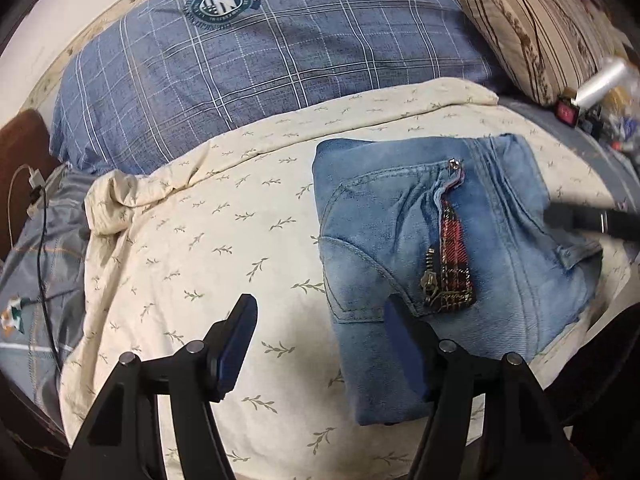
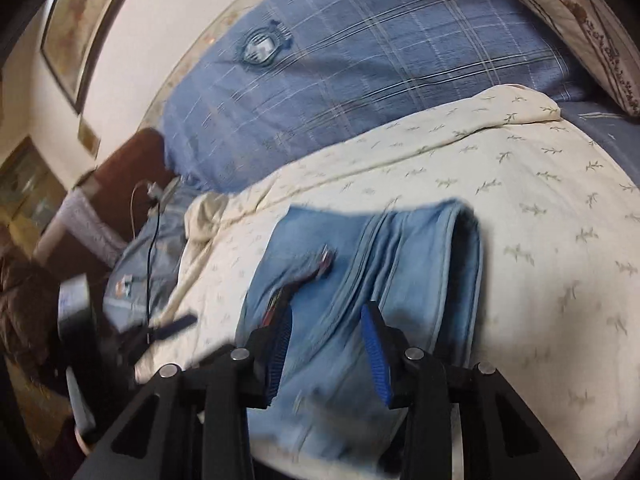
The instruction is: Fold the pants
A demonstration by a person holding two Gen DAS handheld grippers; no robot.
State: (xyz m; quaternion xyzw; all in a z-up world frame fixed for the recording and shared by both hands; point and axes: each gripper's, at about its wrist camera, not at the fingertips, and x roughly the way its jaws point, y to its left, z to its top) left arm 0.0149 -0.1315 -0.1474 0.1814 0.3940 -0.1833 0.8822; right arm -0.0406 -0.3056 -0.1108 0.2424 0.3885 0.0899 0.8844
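The light blue denim pants (image 1: 404,236) lie folded into a compact stack on the cream leaf-print sheet (image 1: 200,240), with a red plaid zipper trim on top. My left gripper (image 1: 320,316) is open and empty, low over the sheet at the stack's near left corner. In the right wrist view the pants (image 2: 400,256) lie under my right gripper (image 2: 328,320), which is open just above the fabric with nothing between its blue pads. The right gripper shows blurred at the right edge of the left wrist view (image 1: 600,220).
A blue plaid pillow (image 1: 280,52) lies behind the sheet, and a striped beige pillow (image 1: 532,28) at the back right. Small clutter and a clear bottle (image 1: 600,84) sit at the right. A charger cable (image 1: 40,216) runs along the left edge.
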